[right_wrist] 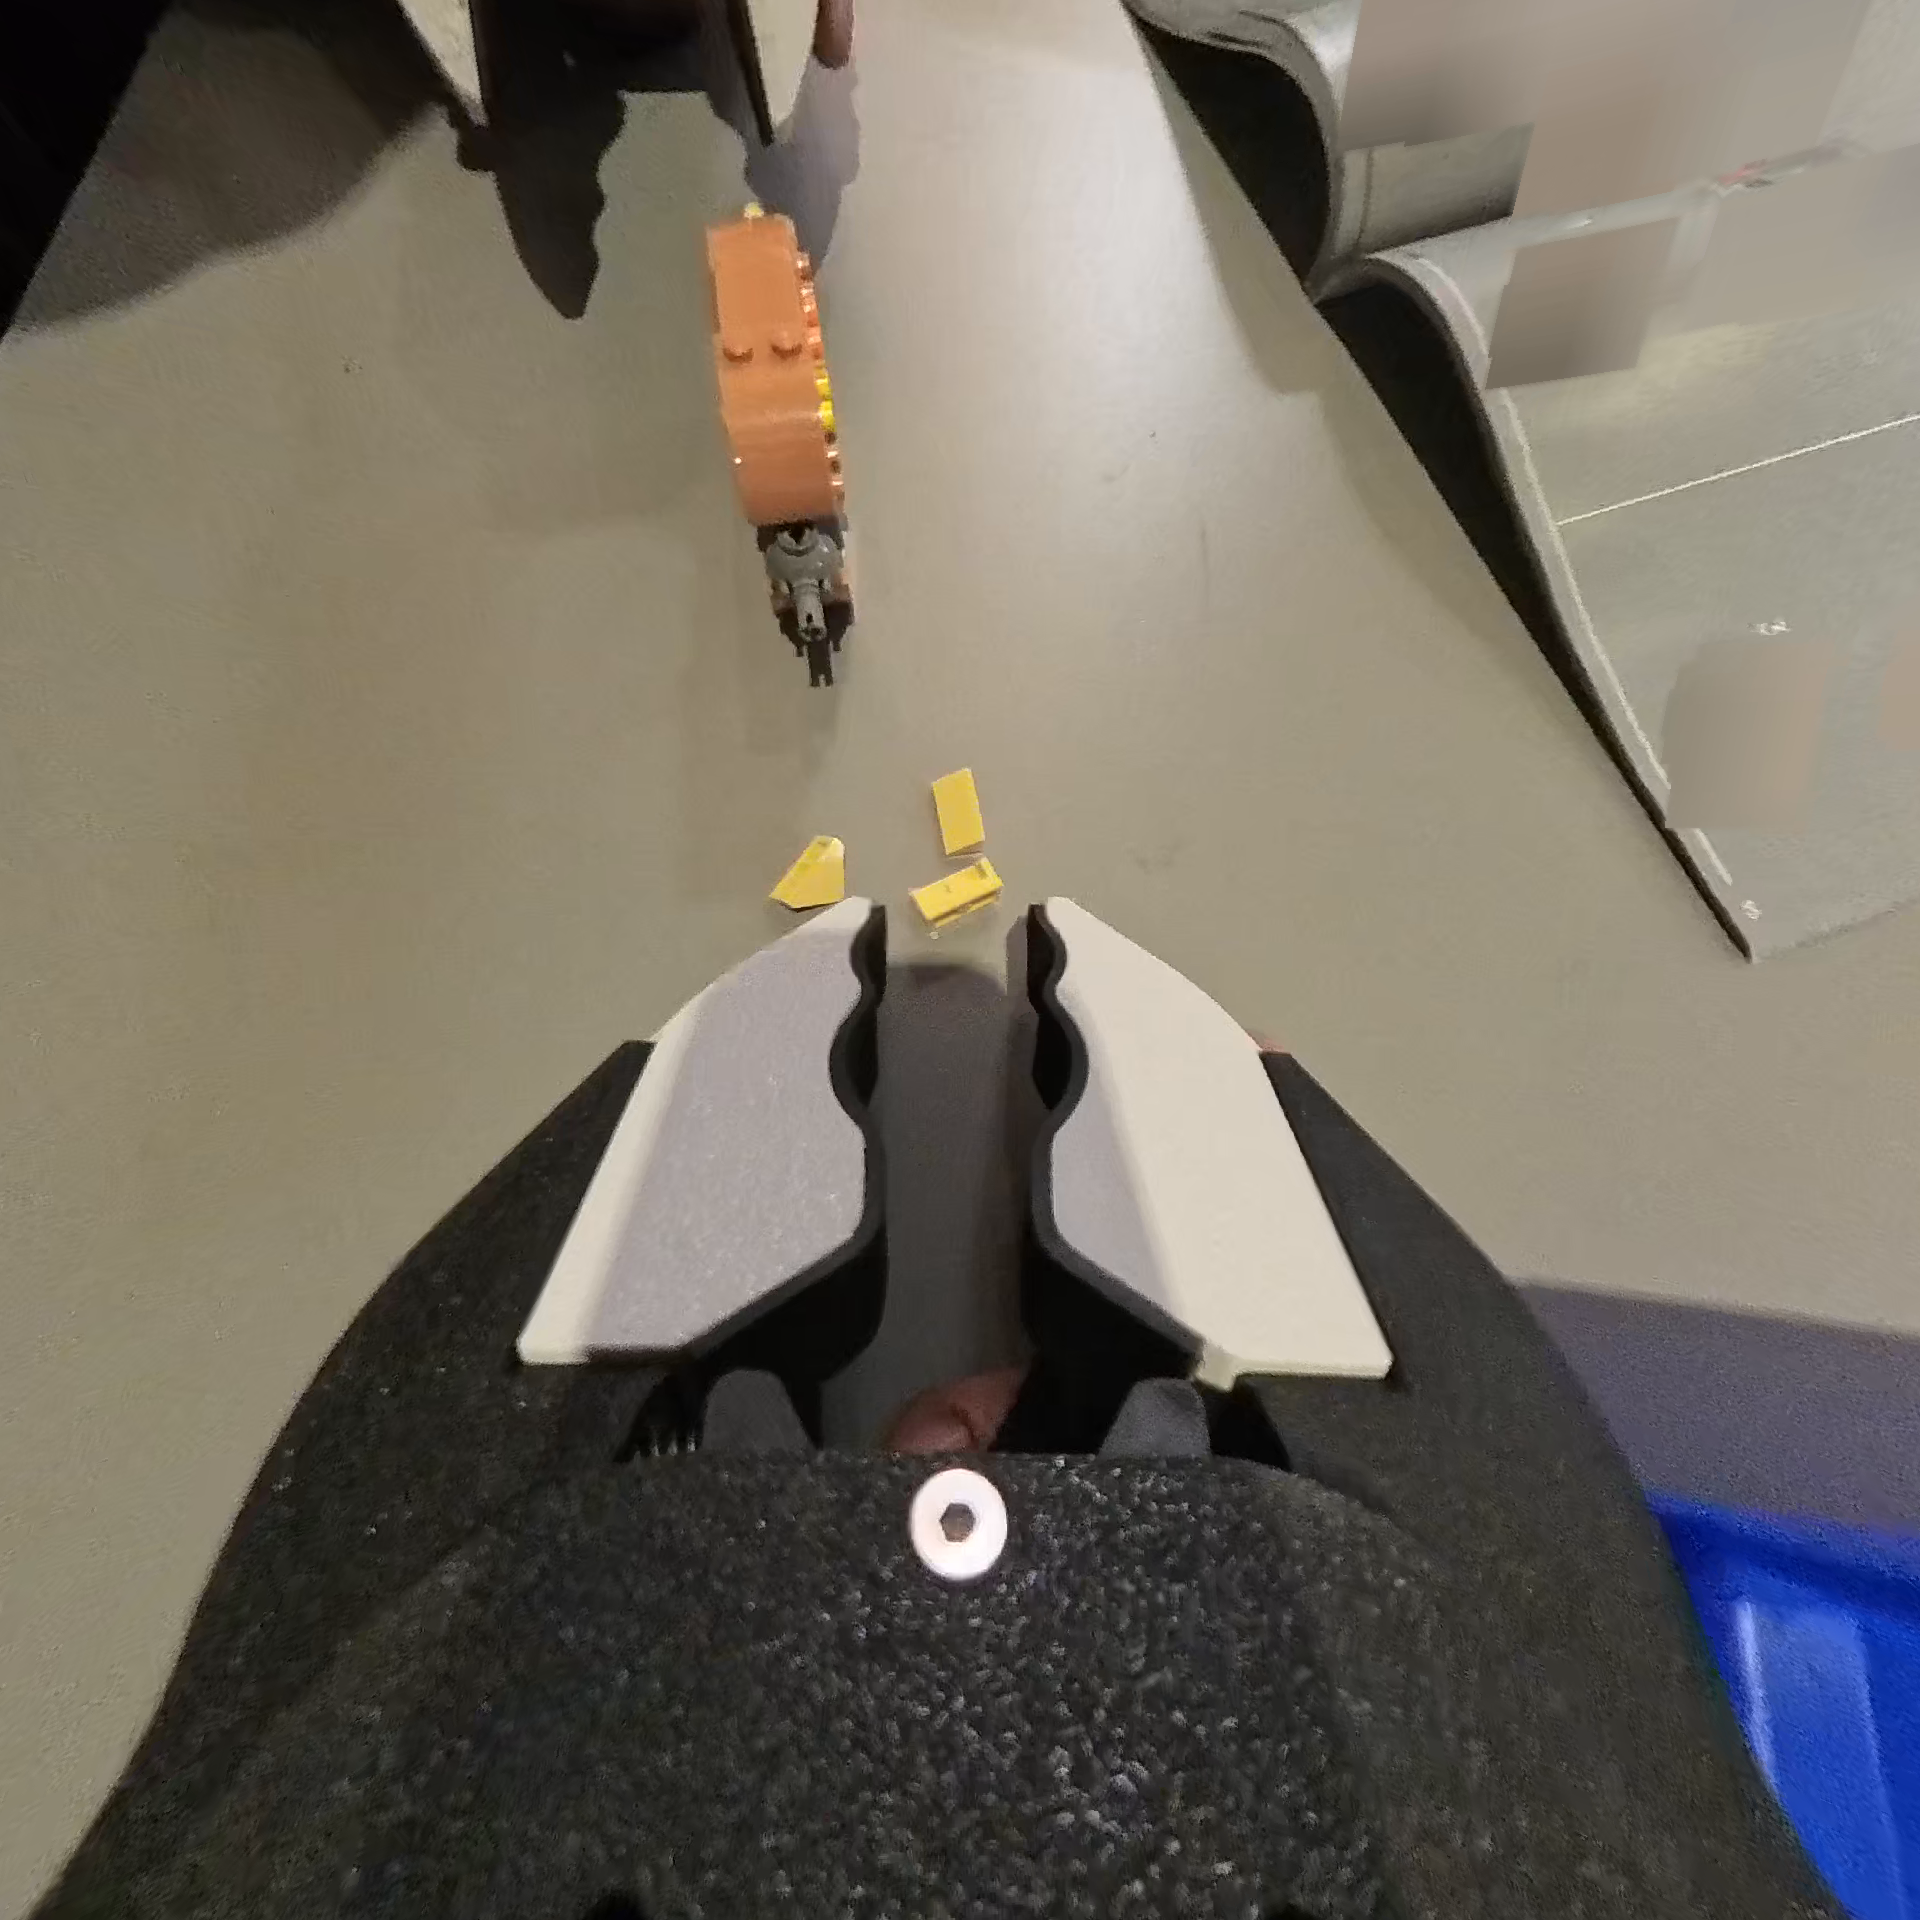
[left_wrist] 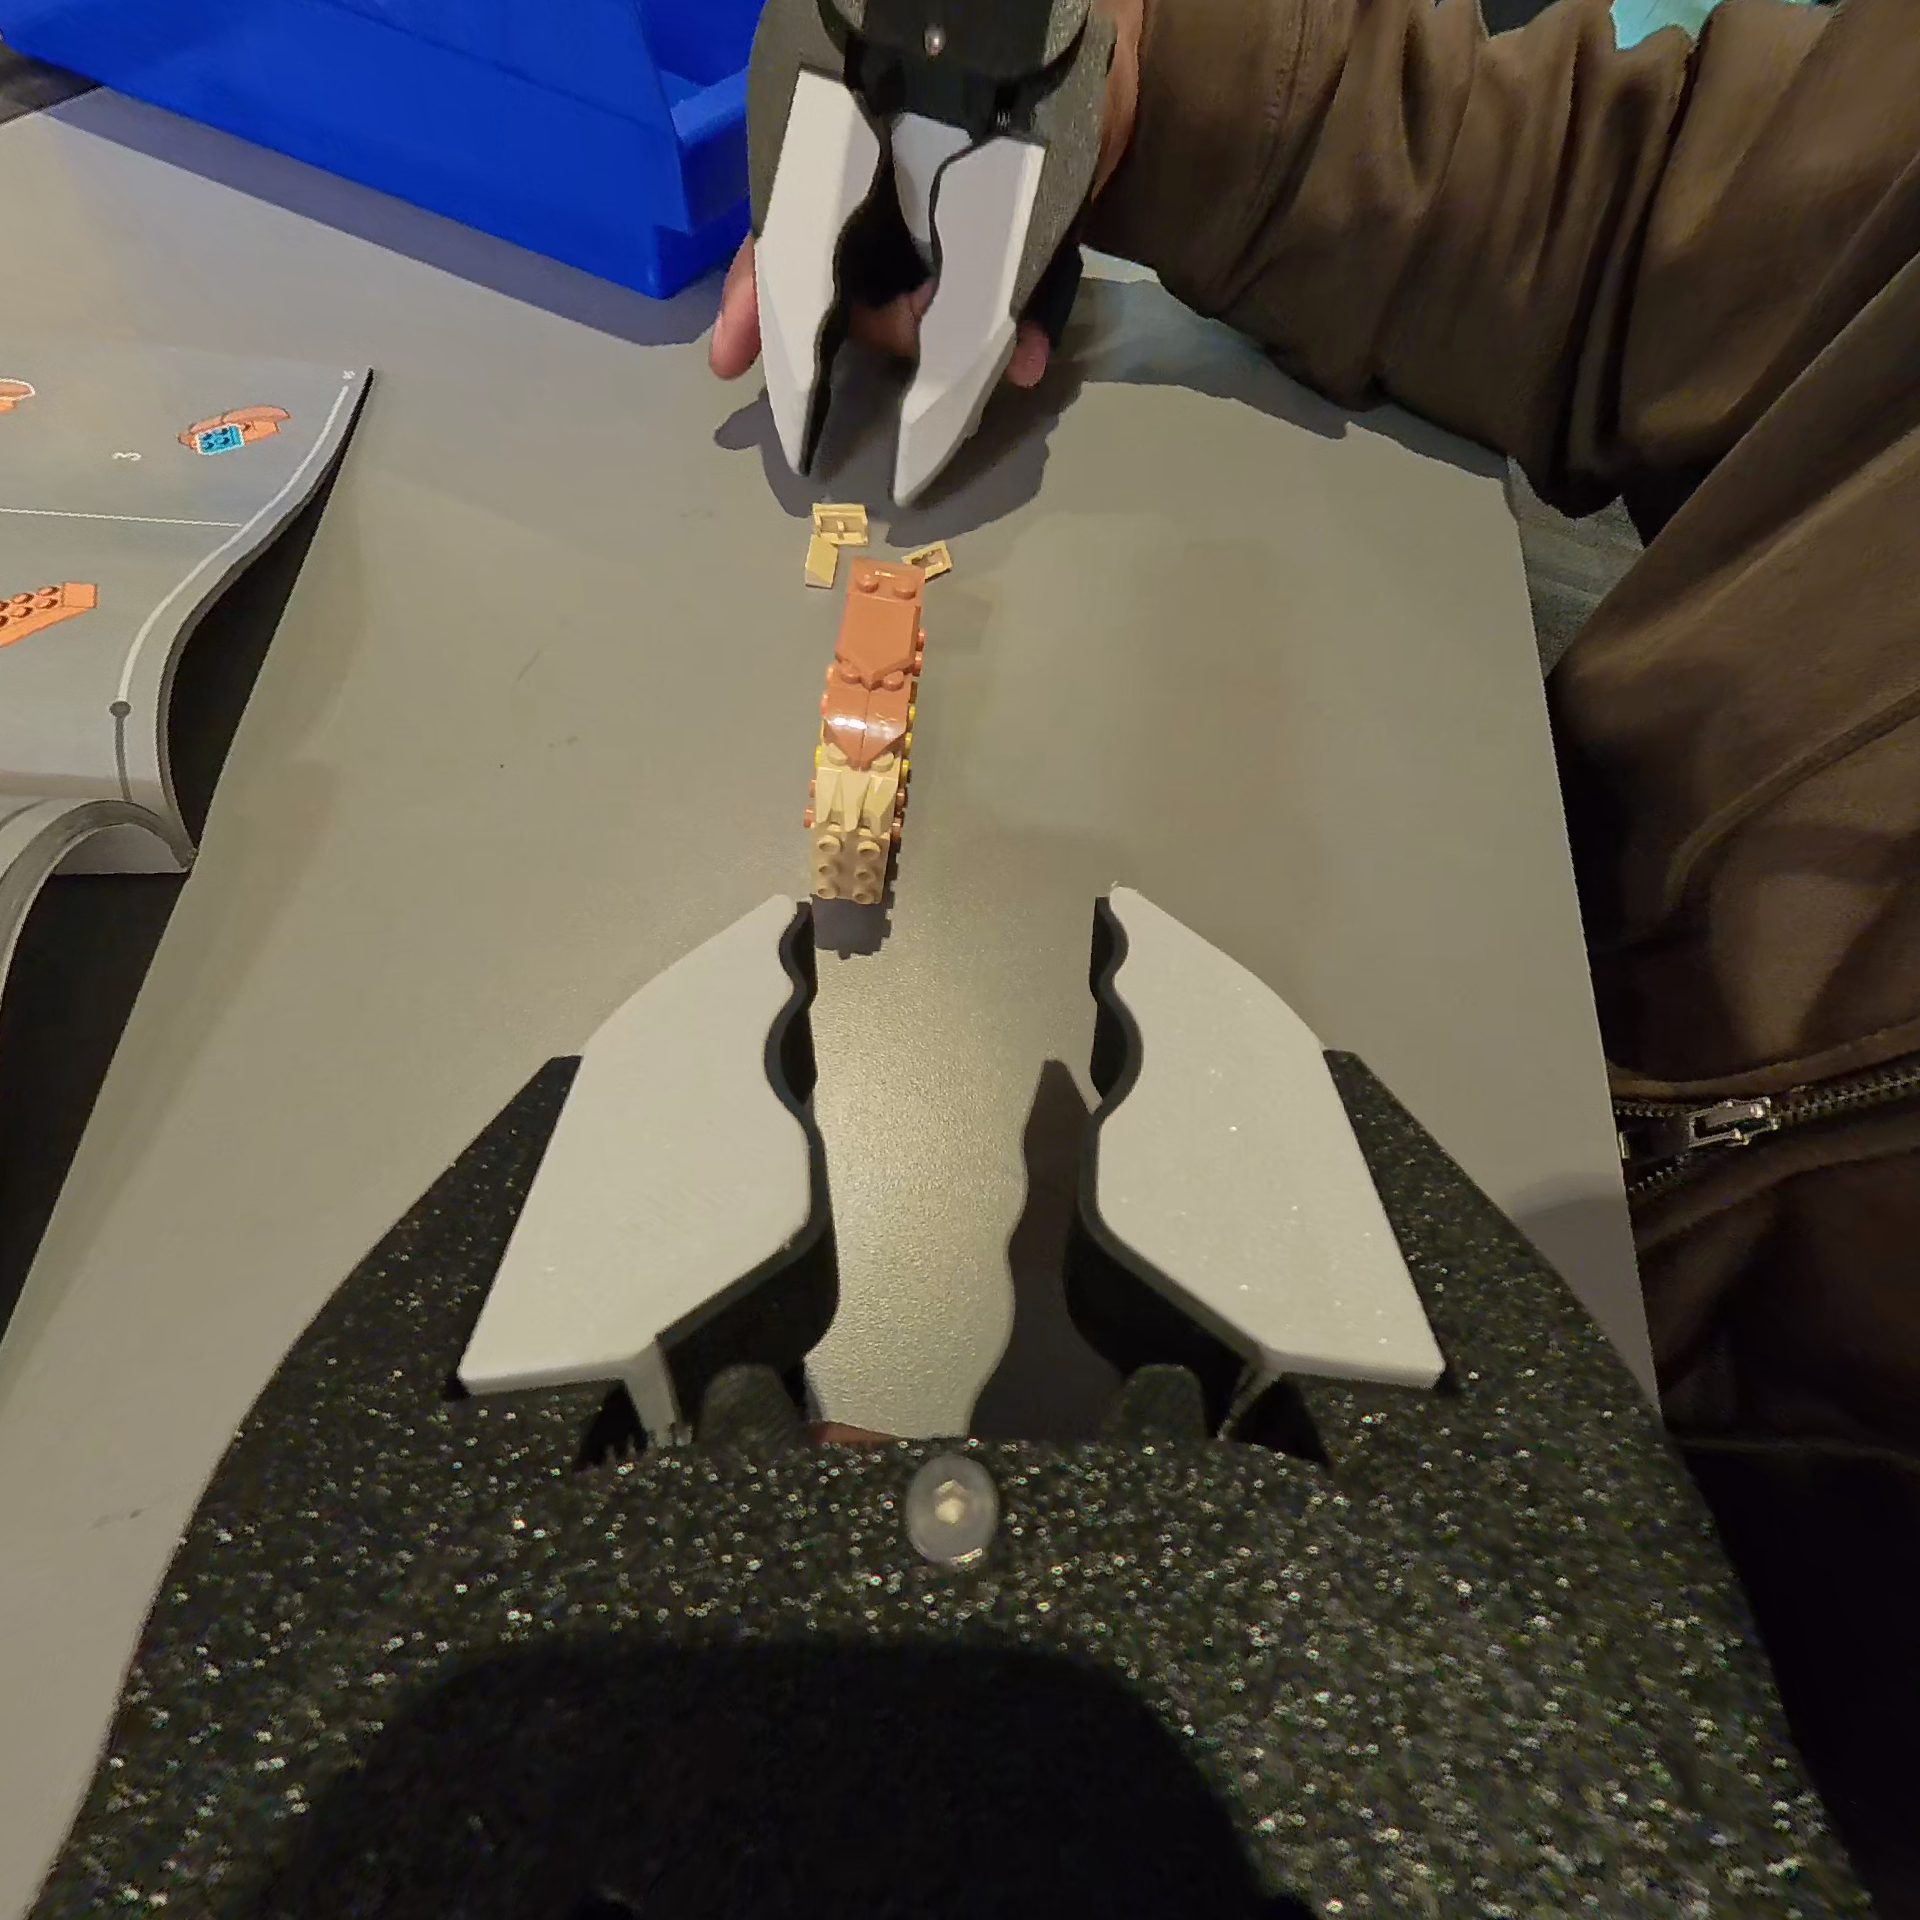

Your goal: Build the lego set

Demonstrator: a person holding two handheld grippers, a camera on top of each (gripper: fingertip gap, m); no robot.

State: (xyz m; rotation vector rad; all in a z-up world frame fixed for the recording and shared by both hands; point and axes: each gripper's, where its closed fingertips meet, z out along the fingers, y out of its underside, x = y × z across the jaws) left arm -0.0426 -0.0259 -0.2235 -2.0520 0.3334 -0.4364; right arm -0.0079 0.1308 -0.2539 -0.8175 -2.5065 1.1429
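Nearest in the left wrist view: left gripper [left_wrist: 951,904], fingers spread wide and empty, tips just short of the tan end of the lego model [left_wrist: 864,732]. Model lying lengthwise on the grey table [left_wrist: 468,727]. Just beyond its brown end, three small tan slope pieces [left_wrist: 840,523]. Past those, right gripper [left_wrist: 857,483], fingers slightly apart, gripping nothing. Left of the model, open instruction booklet [left_wrist: 156,540]; farther back, blue bin [left_wrist: 468,135].

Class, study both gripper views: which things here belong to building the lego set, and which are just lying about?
Belongs to the job:
- lego model
- three loose tan pieces
- instruction booklet
- left gripper, right gripper, both open

Just lying about:
- blue bin
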